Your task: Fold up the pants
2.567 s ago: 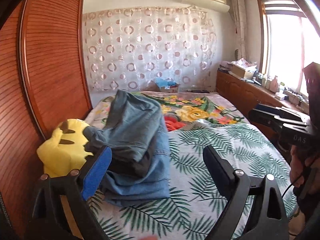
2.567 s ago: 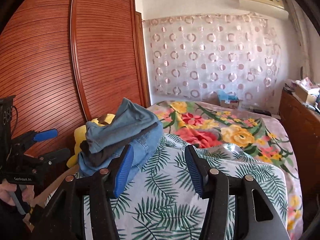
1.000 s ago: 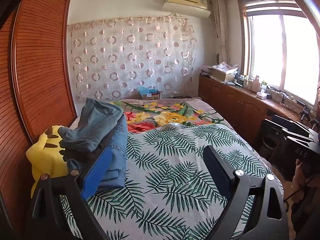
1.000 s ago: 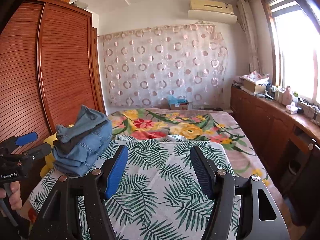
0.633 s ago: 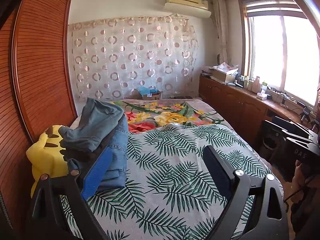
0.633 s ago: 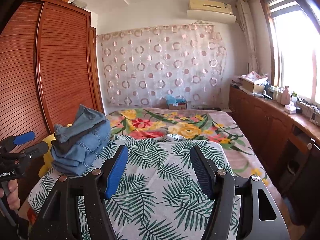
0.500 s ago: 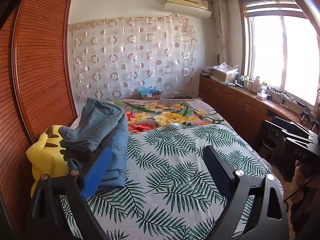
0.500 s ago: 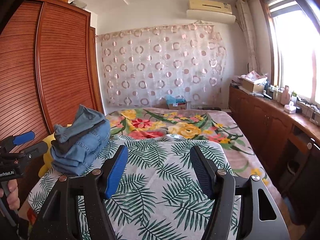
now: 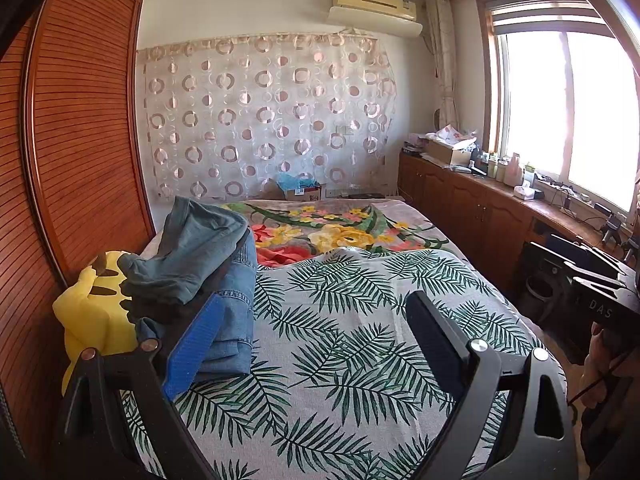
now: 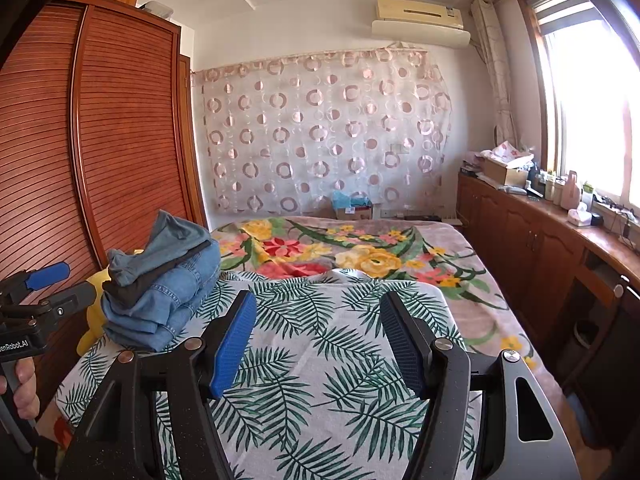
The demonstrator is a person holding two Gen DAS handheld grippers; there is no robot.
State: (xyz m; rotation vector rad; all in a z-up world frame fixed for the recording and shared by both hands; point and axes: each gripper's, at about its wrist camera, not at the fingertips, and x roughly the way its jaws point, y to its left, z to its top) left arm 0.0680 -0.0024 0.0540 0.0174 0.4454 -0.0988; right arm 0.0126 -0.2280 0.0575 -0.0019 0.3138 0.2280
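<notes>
the pants (image 9: 200, 276) lie as a folded stack at the left edge of the bed (image 9: 360, 340), resting partly against a yellow plush toy (image 9: 92, 312) just beside the wardrobe (image 9: 80, 140). the left gripper (image 9: 312, 332) and right gripper (image 10: 316, 340) are both held above the palm-leaf cover, jaws apart and empty, well clear of the stack. judged from this, folding appears complete.

risks from here:
- the top grey-blue layer sits tilted and bunched, not flat. a nudge from either gripper could slide it off the denim layers below.
- the stack sits at the mattress edge. pushing it leftward could tip it toward the toy or into the gap at the wardrobe.
- regrasping one layer only would drag the fold open.

view differences:
- the left wrist view shows the stack close, partly behind the blue pad, with the toy's dark markings visible; the right-hand device shows at its right border.
- the right wrist view shows the whole stack in side profile, with its separate layers and a dark layer between them. it also shows the left gripper (image 10: 48, 284) and the person's hand (image 10: 24, 388) at the left border.
</notes>
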